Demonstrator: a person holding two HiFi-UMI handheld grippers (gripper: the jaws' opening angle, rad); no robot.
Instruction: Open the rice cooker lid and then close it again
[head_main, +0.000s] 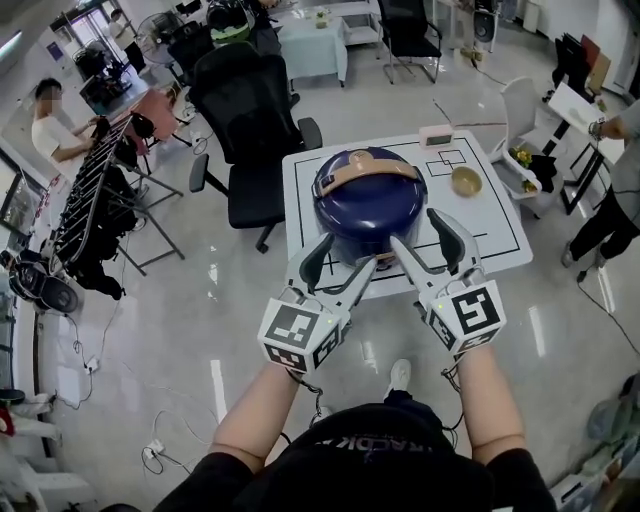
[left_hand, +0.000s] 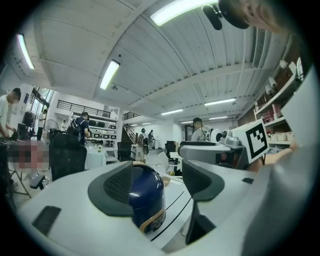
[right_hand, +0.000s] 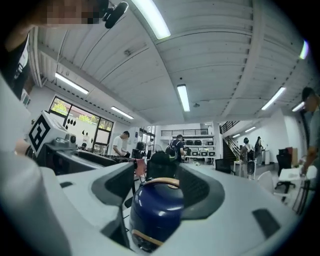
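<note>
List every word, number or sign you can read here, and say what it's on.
Nothing reads clearly.
Black shirt: pale print, upside down, too blurred to read.
Left gripper and right gripper cubes: square codes, no letters.
Rice cooker: no legible label.
Pink device on table: too small.

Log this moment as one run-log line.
rice cooker: on table, lid closed | left tool: open, empty | right tool: open, empty

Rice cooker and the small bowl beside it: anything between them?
No. The head view shows only bare table, marked with black lines, between the rice cooker and the bowl.
</note>
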